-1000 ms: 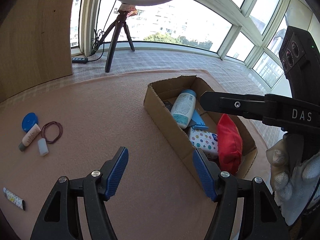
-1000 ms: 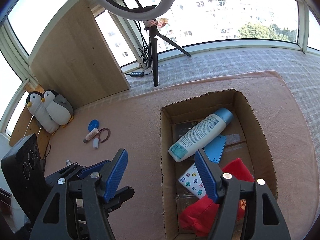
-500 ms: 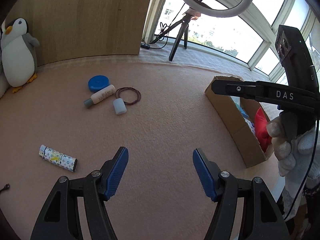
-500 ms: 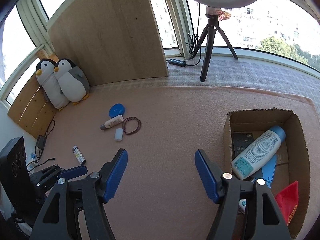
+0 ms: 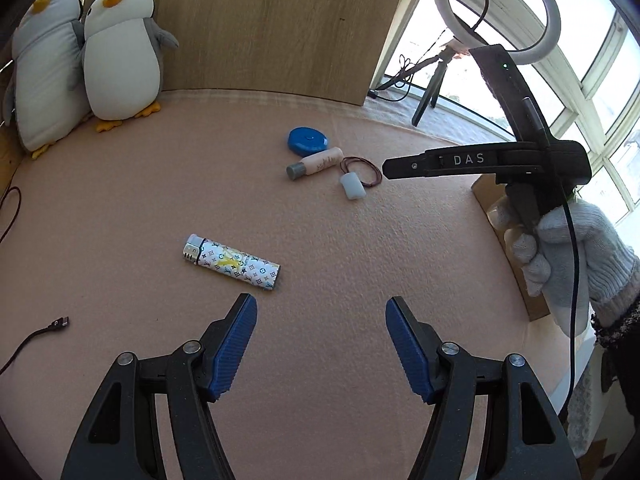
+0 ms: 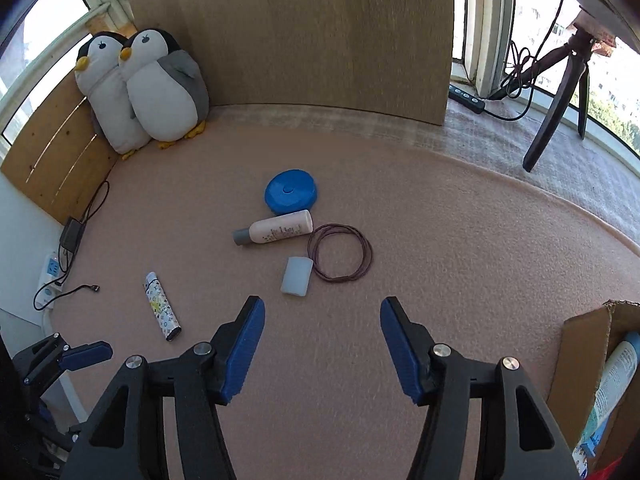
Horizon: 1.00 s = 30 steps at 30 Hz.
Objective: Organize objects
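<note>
So here's what my rig looks like up close: my left gripper (image 5: 320,344) has matte black plastic arms with triangular cutouts, a silver screw at each pivot, and ribbed blue pads (image 5: 234,344) on the inner faces of both fingers. My right gripper (image 6: 322,346) is the same build, same blue ribbed pads (image 6: 244,348) and silver screws. From my left one's camera, the right unit's black body (image 5: 484,158) has "DAS" printed on it in white, a small green light on the upper housing and a thin black cable hanging down. My right hand (image 5: 560,248) wears a white knit glove with a dark cuff
</note>
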### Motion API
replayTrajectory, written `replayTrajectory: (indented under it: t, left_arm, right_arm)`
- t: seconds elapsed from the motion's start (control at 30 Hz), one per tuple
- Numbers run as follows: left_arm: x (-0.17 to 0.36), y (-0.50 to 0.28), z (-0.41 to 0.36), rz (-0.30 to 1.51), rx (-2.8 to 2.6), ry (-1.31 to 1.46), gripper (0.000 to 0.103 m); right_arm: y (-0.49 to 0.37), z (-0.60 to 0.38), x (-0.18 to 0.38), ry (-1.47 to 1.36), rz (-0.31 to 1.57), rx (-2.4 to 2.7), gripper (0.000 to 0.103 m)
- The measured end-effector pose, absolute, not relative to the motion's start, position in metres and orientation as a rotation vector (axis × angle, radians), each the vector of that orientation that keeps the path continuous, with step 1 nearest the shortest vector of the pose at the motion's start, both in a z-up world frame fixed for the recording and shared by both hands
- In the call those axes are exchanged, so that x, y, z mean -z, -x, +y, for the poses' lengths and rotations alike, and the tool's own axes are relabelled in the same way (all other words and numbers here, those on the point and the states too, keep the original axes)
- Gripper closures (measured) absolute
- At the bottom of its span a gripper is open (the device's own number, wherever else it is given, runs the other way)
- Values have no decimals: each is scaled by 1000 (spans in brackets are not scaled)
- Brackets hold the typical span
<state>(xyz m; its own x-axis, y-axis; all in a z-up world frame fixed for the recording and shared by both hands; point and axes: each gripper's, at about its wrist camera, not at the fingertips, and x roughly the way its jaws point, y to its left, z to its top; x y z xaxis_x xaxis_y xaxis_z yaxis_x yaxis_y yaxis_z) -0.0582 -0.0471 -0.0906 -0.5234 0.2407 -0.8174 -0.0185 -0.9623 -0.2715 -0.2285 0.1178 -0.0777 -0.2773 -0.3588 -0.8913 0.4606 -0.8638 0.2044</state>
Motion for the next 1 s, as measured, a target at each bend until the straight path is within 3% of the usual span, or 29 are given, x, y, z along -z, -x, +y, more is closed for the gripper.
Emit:
replayTrajectory:
  t: [0.17,0.73,1.0]
  left_arm:
    - [95,53,-68,-385,-2611,1468,33]
    - [104,52,-85,-456,-2602,1499,33]
    - [104,55,-73,-451,-2581,1490,33]
  right_arm:
    - [249,95,99,-1535,161,2135,61]
    - [268,51,131,-1581,370,2066,71]
    - [243,56,130,-1591,434,1978,86]
